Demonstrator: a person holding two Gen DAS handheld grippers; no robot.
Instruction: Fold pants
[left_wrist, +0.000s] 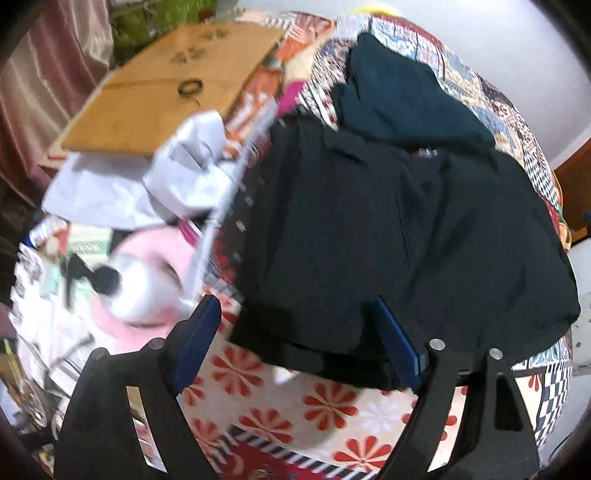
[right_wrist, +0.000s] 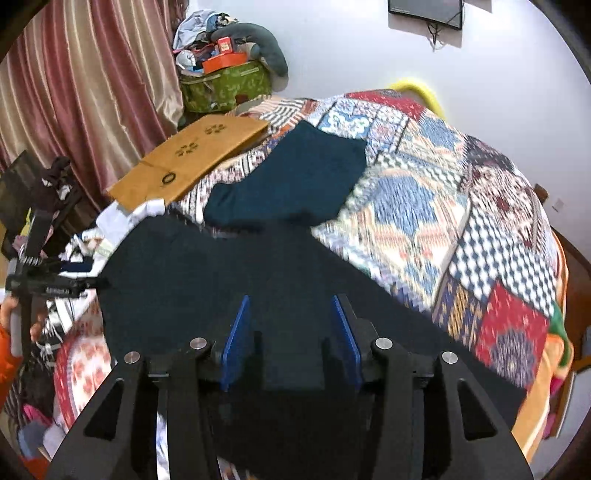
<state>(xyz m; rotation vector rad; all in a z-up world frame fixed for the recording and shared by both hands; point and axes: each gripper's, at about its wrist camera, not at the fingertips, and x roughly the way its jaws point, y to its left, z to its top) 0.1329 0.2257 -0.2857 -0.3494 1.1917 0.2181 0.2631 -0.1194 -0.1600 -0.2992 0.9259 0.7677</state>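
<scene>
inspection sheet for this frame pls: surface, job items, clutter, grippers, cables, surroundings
Surface: bed under a patchwork quilt.
Job's things: dark pants lying flat on the quilt; a dark teal folded garment beyond them.
Clutter: cardboard sheet, white cloth, pink item, blurred; green bag piled with stuff.
Grippers: left gripper open over the pants' near edge, not clamping; right gripper open above the pants, nothing pinched.
Cables: one hanging from the wall screen.
Surroundings: pink curtain, white wall.
</scene>
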